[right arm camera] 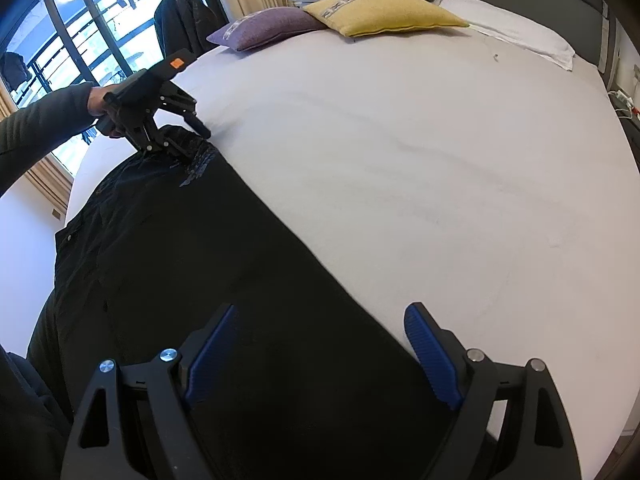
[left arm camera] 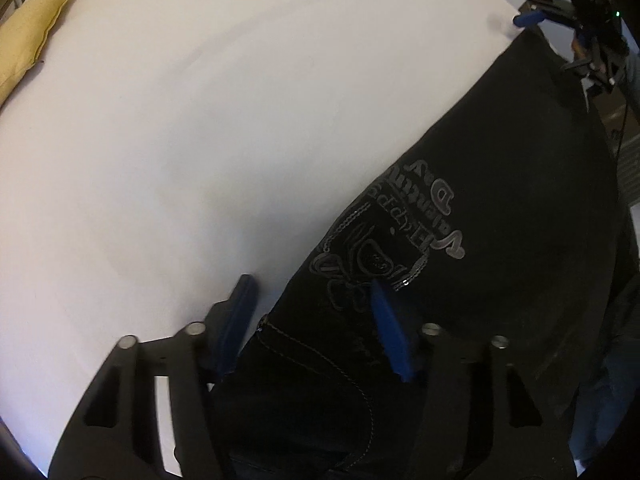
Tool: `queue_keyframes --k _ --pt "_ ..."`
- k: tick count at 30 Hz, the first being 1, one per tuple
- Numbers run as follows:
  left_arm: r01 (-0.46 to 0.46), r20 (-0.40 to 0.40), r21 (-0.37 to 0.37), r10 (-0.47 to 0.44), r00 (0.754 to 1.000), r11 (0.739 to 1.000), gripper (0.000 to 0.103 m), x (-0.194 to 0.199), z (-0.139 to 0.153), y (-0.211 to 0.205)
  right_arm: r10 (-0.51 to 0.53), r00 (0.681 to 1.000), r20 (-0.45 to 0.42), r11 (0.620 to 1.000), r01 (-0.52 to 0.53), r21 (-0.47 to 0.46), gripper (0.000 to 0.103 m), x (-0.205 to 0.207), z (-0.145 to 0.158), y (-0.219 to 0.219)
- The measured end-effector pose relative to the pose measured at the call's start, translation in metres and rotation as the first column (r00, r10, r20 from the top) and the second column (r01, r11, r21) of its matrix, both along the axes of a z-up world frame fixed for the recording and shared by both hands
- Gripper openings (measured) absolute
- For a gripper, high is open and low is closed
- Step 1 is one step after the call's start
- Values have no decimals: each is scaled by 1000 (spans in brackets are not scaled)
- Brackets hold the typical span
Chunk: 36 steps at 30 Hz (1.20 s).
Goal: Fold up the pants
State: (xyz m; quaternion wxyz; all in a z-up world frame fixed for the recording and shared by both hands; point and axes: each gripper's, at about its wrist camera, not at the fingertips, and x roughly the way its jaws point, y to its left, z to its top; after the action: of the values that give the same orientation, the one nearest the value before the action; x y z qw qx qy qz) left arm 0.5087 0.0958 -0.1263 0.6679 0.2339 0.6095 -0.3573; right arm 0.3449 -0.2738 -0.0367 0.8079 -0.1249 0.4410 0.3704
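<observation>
Both wrist cameras look down, close, at pants.

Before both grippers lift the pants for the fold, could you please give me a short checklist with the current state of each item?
1. Black printed pants lie flat along the white bed sheet: ok.
2. Left gripper straddles the pants' far edge near the print: ok.
3. Left gripper closed on fabric: not ok, pads apart.
4. Right gripper straddles the same edge at the other end: ok.
5. Right gripper closed on fabric: not ok, wide open.
6. Yellow cushion stays away from the pants: ok.
</observation>
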Motion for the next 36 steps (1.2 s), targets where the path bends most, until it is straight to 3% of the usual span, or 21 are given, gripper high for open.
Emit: queue_keyframes --k 3,5,7,8,13,17,21,22,27,31,36 --pt "-6 -7 2 6 1000 1000 54 8 1 0 11 1000 5 1000 -11 -8 87 0 1 5" --pt "-4 -12 4 4 1000 1000 47 12 1 -2 11 1000 7 1000 -11 -20 87 3 1 9" --pt "16 -16 -14 -16 1000 1000 26 13 6 -6 12 1000 9 1000 -12 -26 85 6 1 10" --pt "21 -5 -12 -22 1000 1000 25 13 7 -7 16 1000 9 999 -15 -29 84 8 1 11" --pt "28 81 -7 -28 996 1000 9 -3 15 -6 17 1000 19 999 -16 -52 83 13 0 10" --pt "44 209 0 -43 977 999 7 -33 26 -8 73 997 30 994 -70 -84 83 13 -3 13" --pt "38 371 31 -47 928 999 7 -59 27 -20 89 996 0 990 -89 -109 83 23 -8 19" --pt "38 396 36 -49 917 999 7 -70 34 -4 93 996 -2 990 -93 -110 83 26 -8 21" --pt "12 554 51 -38 831 999 7 -125 27 -3 138 990 -9 984 -139 -110 80 40 -6 39" --pt "-4 664 -23 18 748 1000 6 -174 46 11 212 977 -15 968 -212 -138 75 44 -12 63" --pt "13 739 -46 26 673 999 6 -206 60 14 245 969 -38 957 -248 -154 71 56 -20 75"
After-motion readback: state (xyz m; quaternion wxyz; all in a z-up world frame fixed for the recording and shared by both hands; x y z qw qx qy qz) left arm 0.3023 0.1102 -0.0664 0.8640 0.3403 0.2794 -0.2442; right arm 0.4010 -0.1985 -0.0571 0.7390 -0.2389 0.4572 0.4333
